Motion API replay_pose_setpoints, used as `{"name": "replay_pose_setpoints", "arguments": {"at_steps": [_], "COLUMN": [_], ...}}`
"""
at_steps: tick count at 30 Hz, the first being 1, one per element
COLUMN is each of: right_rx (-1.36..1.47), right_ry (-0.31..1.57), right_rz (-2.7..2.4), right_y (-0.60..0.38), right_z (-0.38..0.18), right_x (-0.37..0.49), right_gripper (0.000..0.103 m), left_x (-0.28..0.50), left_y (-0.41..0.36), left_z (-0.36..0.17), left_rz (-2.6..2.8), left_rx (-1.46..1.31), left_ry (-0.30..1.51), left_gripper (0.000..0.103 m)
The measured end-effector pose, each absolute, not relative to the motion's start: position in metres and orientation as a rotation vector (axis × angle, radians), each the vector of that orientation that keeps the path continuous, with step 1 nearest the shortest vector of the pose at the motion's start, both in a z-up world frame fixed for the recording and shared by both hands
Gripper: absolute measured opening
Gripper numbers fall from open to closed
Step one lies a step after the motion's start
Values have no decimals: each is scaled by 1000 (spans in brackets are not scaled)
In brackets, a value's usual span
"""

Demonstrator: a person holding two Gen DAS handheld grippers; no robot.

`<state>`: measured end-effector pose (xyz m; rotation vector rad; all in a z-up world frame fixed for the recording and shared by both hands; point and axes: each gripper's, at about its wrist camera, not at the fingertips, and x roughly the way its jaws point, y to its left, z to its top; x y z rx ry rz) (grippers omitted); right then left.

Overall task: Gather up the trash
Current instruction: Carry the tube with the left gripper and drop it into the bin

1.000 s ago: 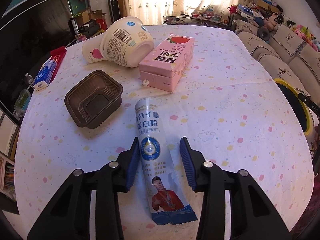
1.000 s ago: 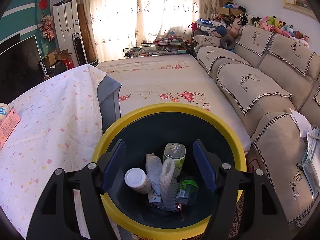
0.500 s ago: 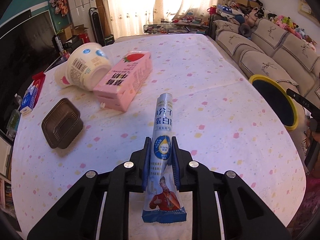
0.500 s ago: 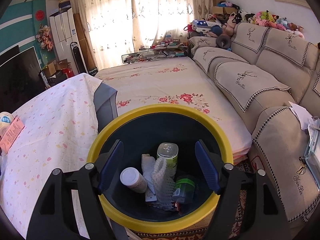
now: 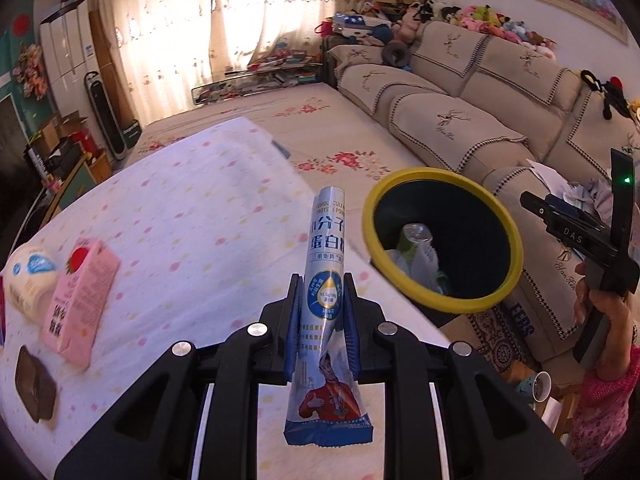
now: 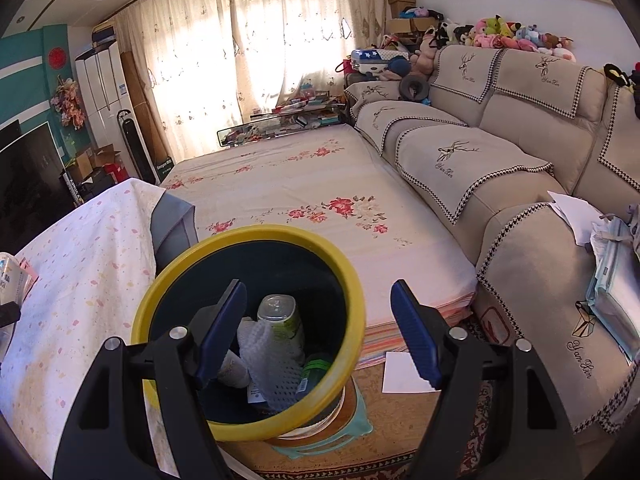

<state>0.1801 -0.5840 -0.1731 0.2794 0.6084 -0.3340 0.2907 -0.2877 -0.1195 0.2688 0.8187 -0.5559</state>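
While your left gripper (image 5: 322,330) pinches the glossy foil sachet (image 5: 325,308) at its flat middle, both ends stick out free, crimped tail nearest you, so it can drop cleanly into the round yellow-rimmed bin (image 5: 440,304) ahead to its right; your right gripper (image 6: 316,332) hangs over that bin, jaws wide and empty, bottles and foam netting (image 6: 272,364) below

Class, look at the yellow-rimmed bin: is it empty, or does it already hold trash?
Not empty. Inside the bin lie a bottle and white netting.
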Motion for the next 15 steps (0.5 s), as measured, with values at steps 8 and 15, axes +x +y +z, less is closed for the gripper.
{"name": "replay_pose_setpoints", "arguments": {"at_steps": [8,15], "right_rx": [314,348], "right_ry": [608,612], "right_rz": [-382,-413], "right_y": [-614,-632], "right_z": [-177,-184], "right_x": [163,148], "right_gripper": [71,71], "left_x": [305,321], "left_y": [-395,-464], "left_z": [-128,-147], "left_rz": [-702,-735], "left_rx": [327,367], "left_ry": [836,864], "left_gripper": [20,20]}}
